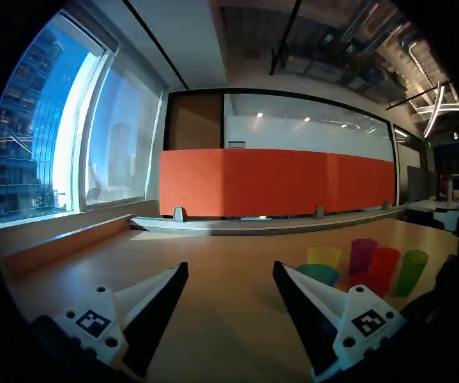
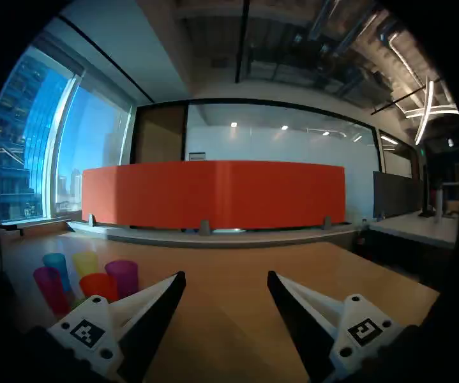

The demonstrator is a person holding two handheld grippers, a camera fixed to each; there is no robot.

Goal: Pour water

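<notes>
**Two empty tongs facing a cluster of cups**

A light wooden surface (image 1: 229, 319) is stretching ahead in both gripper views. One long orange partition panel (image 1: 274, 182) is standing along its far edge, and two tall glass window panes (image 1: 69, 147) are letting in daylight on the left.

A cluster of translucent coloured plastic cups (image 1: 384, 262) is standing upright on the surface. In the left gripper view it is sitting to the right of the left tongs (image 1: 229, 265). Five are showing clearly there: yellow, purple, orange-red, green and teal. A sixth, reddish one is partly hiding behind a finger. In the right gripper view five cups are sitting low on the left.

The left tongs are gaping wide and gripping nothing. The right tongs (image 2: 225, 274) are likewise spread and empty.
</notes>
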